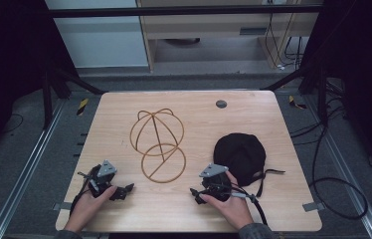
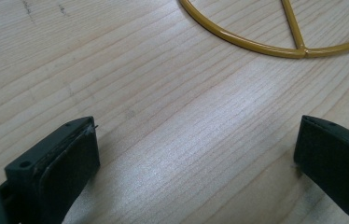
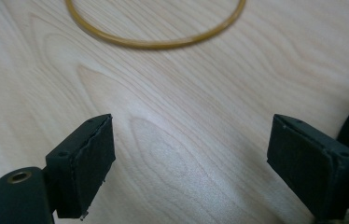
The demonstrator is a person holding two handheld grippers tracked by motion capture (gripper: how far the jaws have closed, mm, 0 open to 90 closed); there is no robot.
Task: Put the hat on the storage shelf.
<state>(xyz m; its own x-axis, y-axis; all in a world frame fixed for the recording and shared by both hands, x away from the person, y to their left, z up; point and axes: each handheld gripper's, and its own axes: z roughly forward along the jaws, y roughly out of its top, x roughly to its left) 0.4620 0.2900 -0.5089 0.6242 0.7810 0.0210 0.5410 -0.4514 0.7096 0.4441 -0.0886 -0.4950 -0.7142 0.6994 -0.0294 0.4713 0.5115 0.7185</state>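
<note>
Left gripper (image 1: 124, 190): jaws wide, empty, low at the table's (image 1: 124, 114) near edge.
Right gripper (image 1: 194, 193): jaws wide, empty, hand flat.
Wire hat stand (image 1: 157, 144): between them, farther back.
Black cap (image 1: 239, 155): just beside right hand.

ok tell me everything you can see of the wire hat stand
The wire hat stand is thin yellow-gold metal rod: a domed cage of crossed arcs joined to a flat ring base with one straight bar across it. It lies tipped on its side mid-table, dome away from the person, ring nearest. Nothing touches it; the black cap lies apart, to its right.
</note>
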